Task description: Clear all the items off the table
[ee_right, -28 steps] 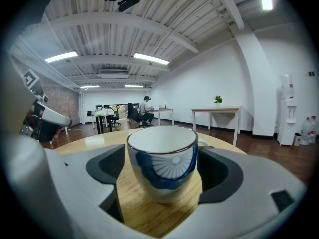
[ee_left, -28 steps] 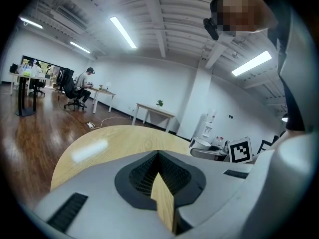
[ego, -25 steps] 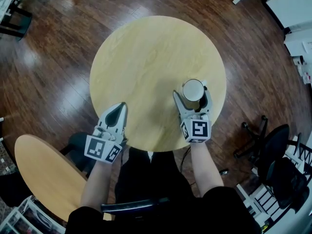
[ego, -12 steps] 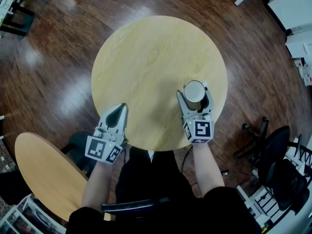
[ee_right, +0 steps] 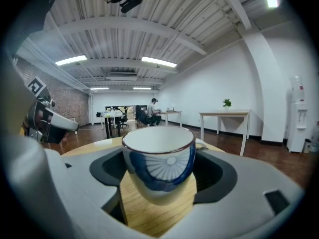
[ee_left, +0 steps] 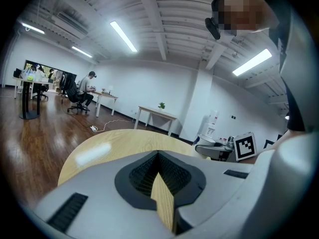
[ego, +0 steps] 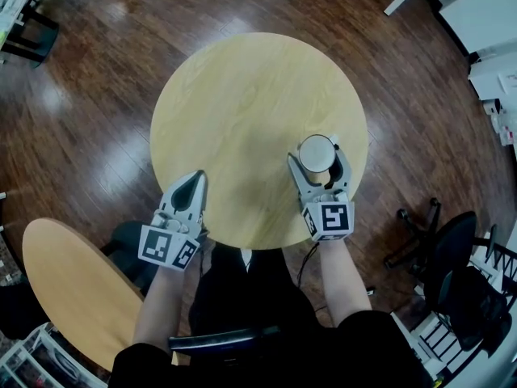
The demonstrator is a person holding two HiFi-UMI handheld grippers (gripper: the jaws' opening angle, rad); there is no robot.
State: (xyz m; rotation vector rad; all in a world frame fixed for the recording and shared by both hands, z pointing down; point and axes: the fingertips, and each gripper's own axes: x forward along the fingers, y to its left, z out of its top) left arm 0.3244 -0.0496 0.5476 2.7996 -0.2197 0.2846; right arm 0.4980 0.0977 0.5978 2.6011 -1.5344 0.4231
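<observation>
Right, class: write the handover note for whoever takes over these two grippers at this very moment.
Left gripper: shut, empty, at the near edge of the table.
Right gripper: closed on the cup, pads against its sides.
Cup: upright on the round table, towards its right edge, the only item on it.
Done: cup gripped.
Left: lift the cup and take it off the table.
</observation>
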